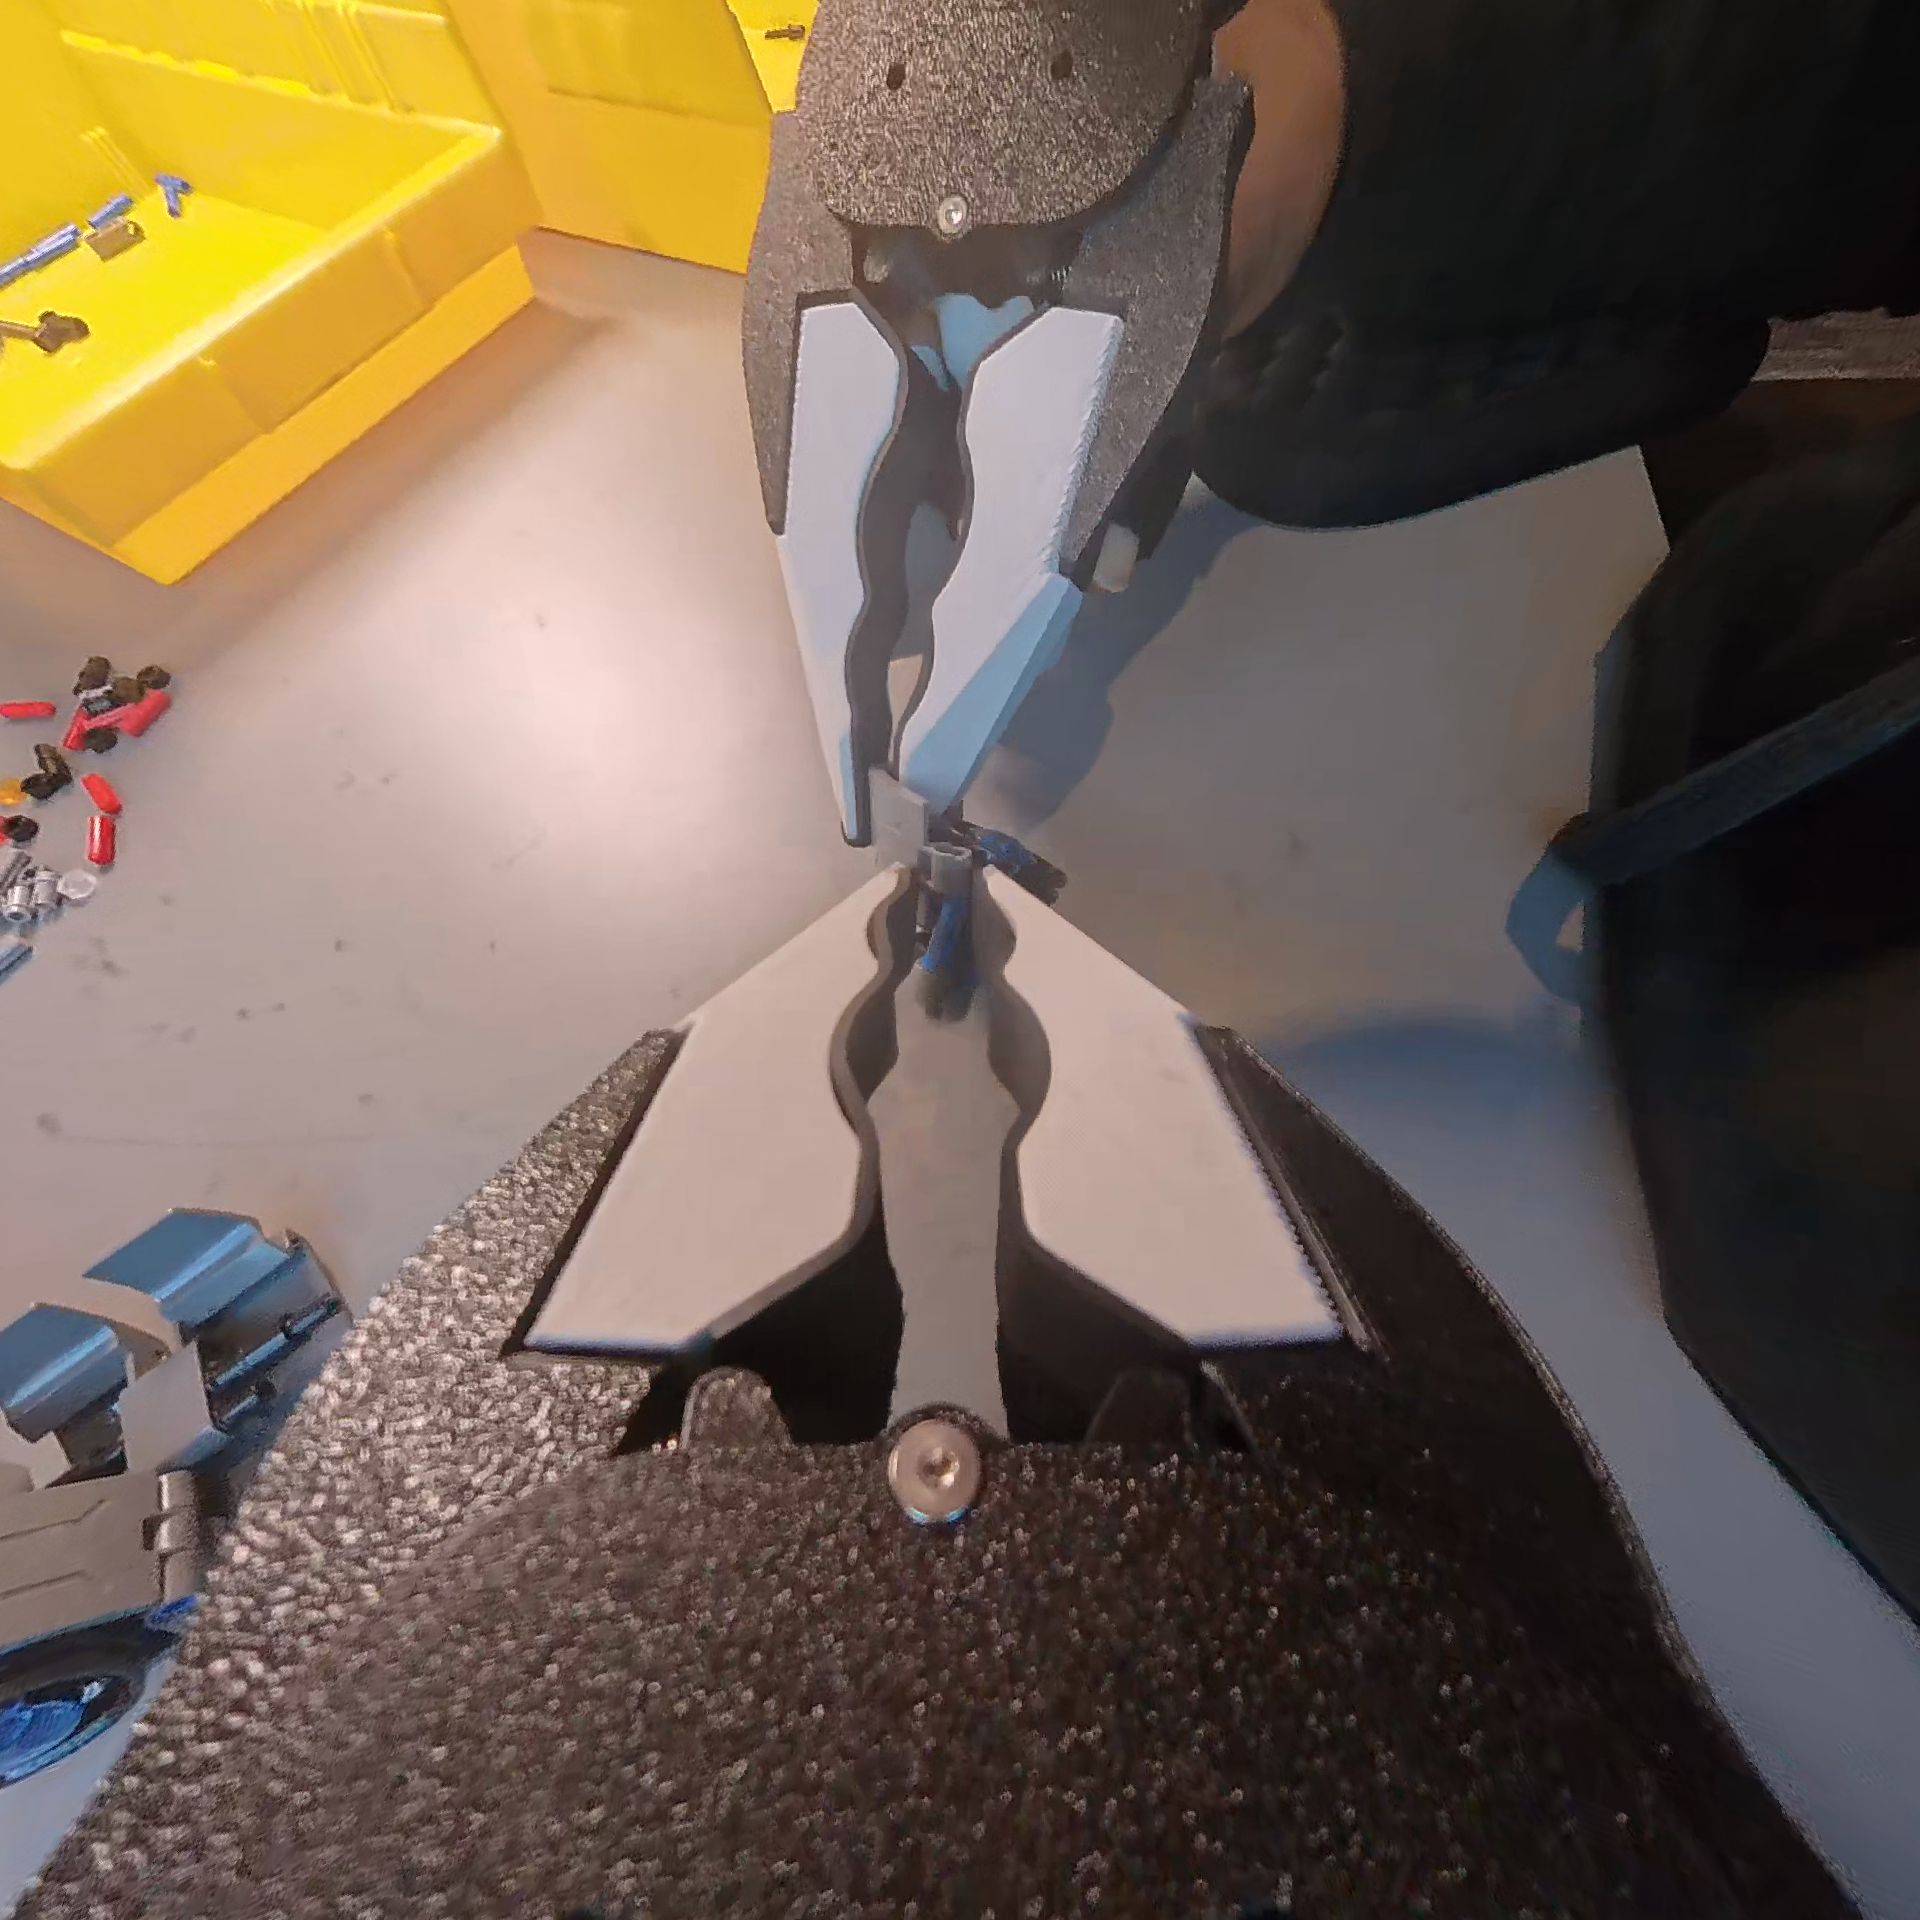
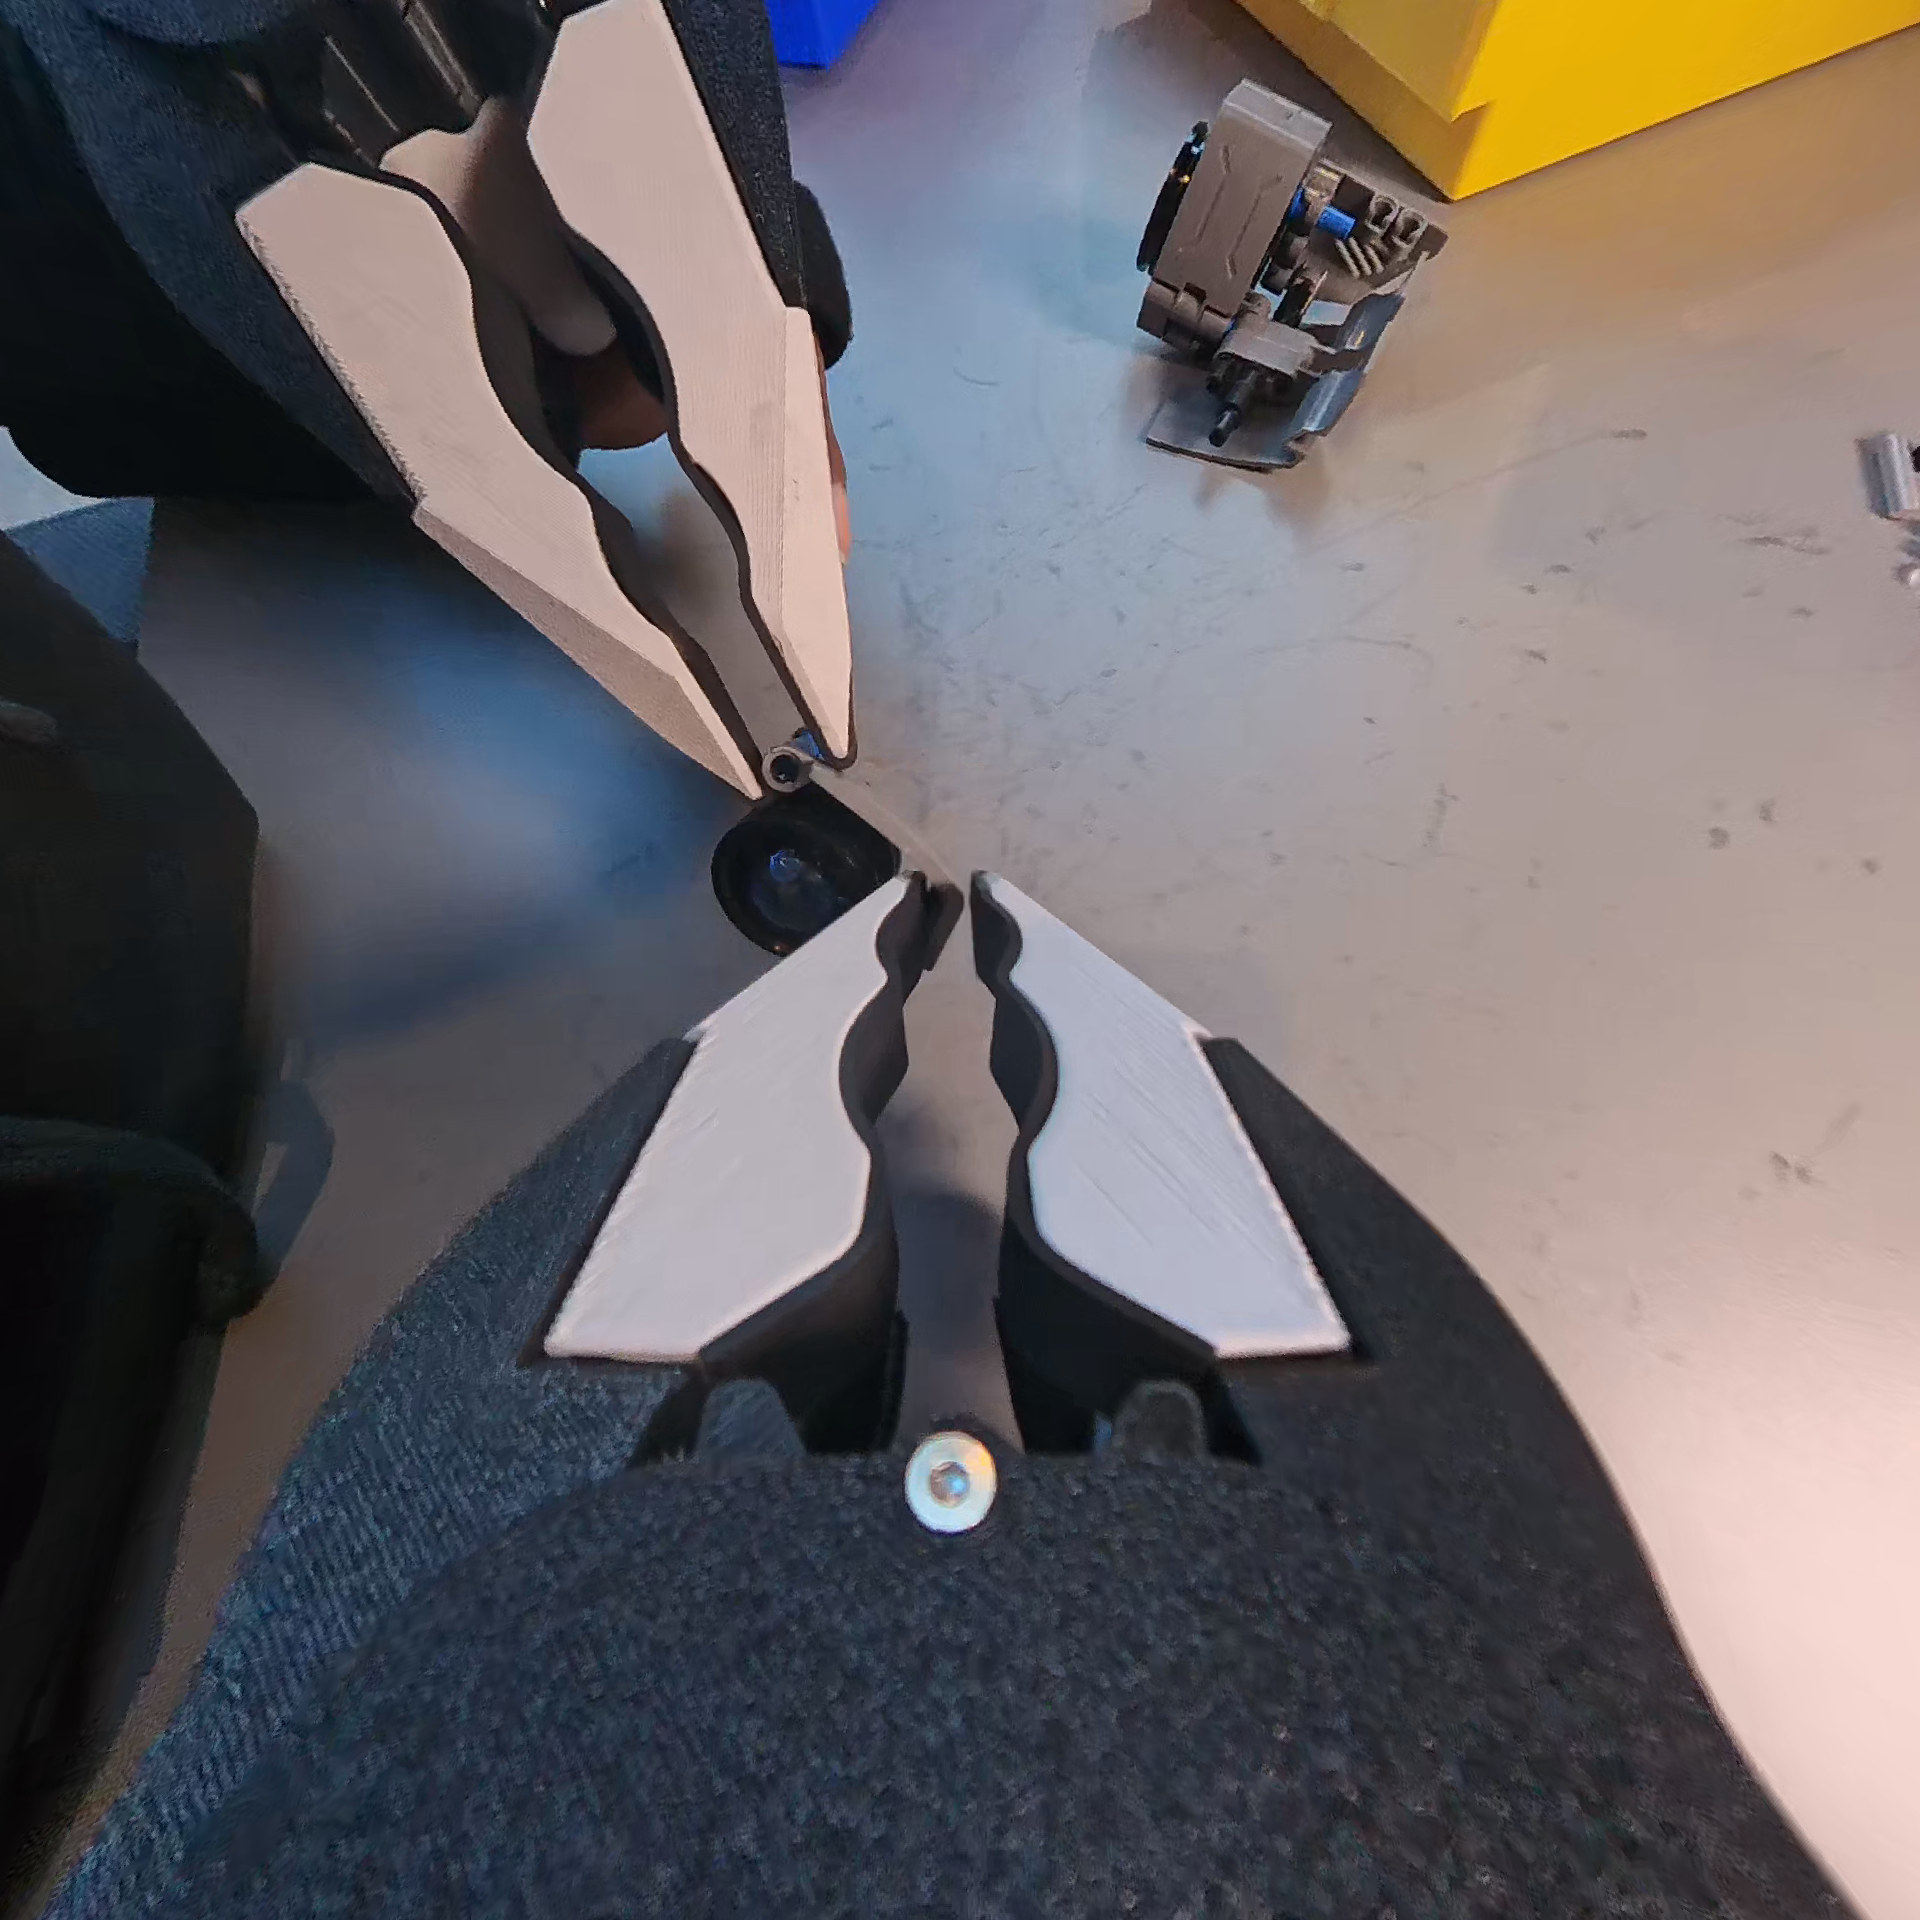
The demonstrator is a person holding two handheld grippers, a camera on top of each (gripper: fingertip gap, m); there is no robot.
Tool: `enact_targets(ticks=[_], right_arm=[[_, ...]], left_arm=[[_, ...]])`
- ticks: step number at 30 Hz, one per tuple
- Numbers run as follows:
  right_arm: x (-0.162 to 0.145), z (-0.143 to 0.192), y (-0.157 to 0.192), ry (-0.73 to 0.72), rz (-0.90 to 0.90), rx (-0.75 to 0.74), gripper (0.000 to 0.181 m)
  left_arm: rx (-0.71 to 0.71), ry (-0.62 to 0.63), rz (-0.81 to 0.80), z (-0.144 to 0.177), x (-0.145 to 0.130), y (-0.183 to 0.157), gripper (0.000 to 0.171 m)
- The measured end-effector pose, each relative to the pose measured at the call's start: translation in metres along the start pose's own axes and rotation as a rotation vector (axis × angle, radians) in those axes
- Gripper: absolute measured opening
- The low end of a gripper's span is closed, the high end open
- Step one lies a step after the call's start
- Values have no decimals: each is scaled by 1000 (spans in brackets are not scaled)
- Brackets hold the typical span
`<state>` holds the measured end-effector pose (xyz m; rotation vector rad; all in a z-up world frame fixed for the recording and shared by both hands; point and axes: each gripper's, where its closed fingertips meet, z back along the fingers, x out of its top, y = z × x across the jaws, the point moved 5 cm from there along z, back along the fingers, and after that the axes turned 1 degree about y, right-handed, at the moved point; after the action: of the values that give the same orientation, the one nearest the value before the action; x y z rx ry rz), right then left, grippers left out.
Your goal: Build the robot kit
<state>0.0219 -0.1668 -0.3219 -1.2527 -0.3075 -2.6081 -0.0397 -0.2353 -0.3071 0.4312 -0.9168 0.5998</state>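
While both tools meet tip to tip over the scuffed grey surface point(image 1: 436, 987), a small blue, black and grey toy-brick assembly point(image 1: 943, 930) is clamped in the left gripper's point(image 1: 935, 896) fingers. A small flat grey plastic piece point(image 1: 900, 814), pinched by the right gripper point(image 2: 948, 896), is touching its far end.

Both hand-held grippers are showing pale grey-white fingers point(image 1: 727, 1174) with black liners, sitting in speckled black bodies. The counter point(image 1: 468, 935) is looking plain grey with little dark scuffs, and the bins point(image 1: 312, 312) are glowing bright yellow. The loose bits point(image 1: 94, 748) are showing up red, black and silver, while the half-built model point(image 2: 1278, 281) is looking mid grey with blue pins.
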Motion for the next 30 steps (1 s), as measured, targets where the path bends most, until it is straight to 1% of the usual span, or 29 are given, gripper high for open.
enact_targets(ticks=[3, 5, 7, 10, 13, 15, 17, 19, 20, 22, 25, 30], right_arm=[[3, 4, 0, -24, 115, 11, 22], [7, 6, 3, -45, 190, 45, 24], [6, 5, 4, -31, 238, 74, 24], [6, 1, 9, -27, 256, 125, 18], [6, -3, 13, -9, 281, 142, 3], [6, -4, 15, 4, 291, 136, 2], [6, -2, 15, 8, 279, 128, 2], [6, 1, 13, 10, 272, 116, 2], [6, 4, 13, 3, 267, 115, 2], [6, 9, 12, -8, 256, 120, 2], [5, 15, 11, -17, 249, 116, 2], [3, 20, 12, -26, 243, 126, 2]], left_arm=[[-1, 15, -26, 0, -2, -1, 7], [-10, 19, -39, -1, -4, -3, 7], [-7, 22, -48, -1, -5, -4, 6], [-13, 29, -65, -2, -6, -5, 6], [-18, 38, -65, -2, -9, -5, 6], [-39, 24, -32, 1, -9, -3, 6], [-97, -35, 11, 10, -5, -2, 10], [-176, -70, 2, 21, -4, -6, 13], [-208, -64, -31, 24, -7, -10, 17], [-226, -13, -121, 22, -17, -18, 23], [-173, 74, -261, 13, -27, -19, 27], [-117, 84, -517, 11, -16, -16, 22]])
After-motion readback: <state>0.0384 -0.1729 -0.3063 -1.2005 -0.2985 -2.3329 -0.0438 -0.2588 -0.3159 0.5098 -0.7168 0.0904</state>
